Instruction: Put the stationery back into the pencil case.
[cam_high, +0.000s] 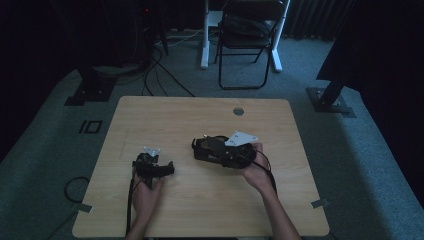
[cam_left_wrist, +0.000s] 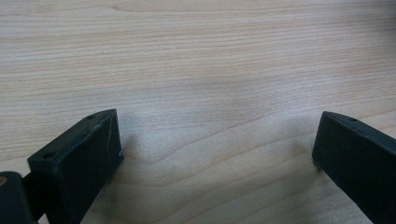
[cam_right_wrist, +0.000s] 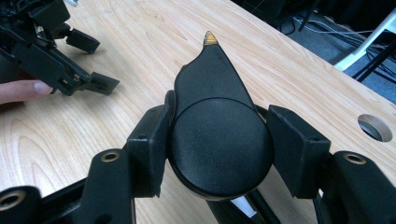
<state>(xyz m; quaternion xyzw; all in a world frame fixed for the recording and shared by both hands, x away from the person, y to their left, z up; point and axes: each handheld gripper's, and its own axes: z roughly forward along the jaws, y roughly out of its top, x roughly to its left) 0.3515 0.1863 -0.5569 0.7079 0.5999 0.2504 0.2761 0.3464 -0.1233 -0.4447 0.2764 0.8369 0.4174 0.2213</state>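
Clamping my right tongs (cam_right_wrist: 217, 135) on a black teardrop-shaped tool (cam_right_wrist: 217, 135) with a round body and an amber tip (cam_right_wrist: 209, 38), centre of the frame in the right gripper view, held over the table (cam_high: 200, 210). Looks like hard, smooth plastic: stiff, light, probably slippery on the curved sides, so I'd grip across the widest part, as now. Left tongs (cam_left_wrist: 215, 154) are apart, nothing between them. No readable labels or writing.
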